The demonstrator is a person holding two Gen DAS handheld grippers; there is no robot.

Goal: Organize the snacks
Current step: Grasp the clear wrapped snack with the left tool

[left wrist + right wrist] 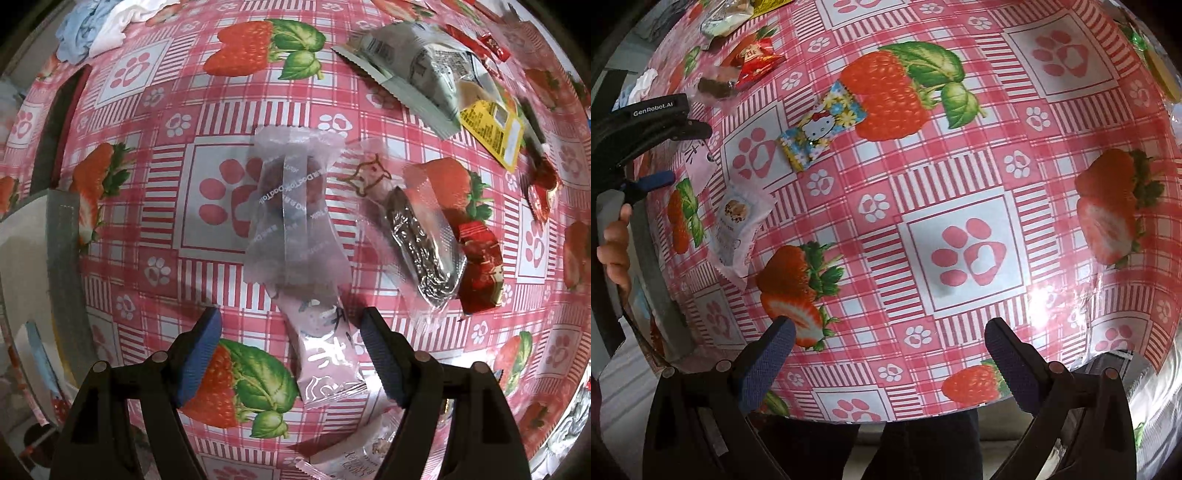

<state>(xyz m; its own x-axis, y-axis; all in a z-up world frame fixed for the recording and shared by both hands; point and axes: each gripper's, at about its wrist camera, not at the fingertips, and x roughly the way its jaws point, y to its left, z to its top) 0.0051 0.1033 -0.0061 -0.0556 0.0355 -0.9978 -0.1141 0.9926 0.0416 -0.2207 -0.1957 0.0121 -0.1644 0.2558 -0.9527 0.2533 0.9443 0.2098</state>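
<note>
In the left wrist view my left gripper (291, 354) is open, its blue pads on either side of a pink snack packet (325, 354) lying on the strawberry tablecloth (166, 122). A translucent wrapped snack (291, 214) lies just beyond it, then a foil bar in clear wrap (424, 251) and a red packet (480, 266). In the right wrist view my right gripper (886, 354) is open and empty above the table's near edge. A Hello Kitty candy (822, 127) and a cookie packet (737, 225) lie to its far left, near the left gripper (661, 151).
A grey-white packet (406, 70) and a yellow packet (491, 129) lie at the far right in the left wrist view. Cloths (92, 29) sit at the far left corner. A grey-edged white container (33, 266) stands at the left. More red snacks (757, 62) lie far left.
</note>
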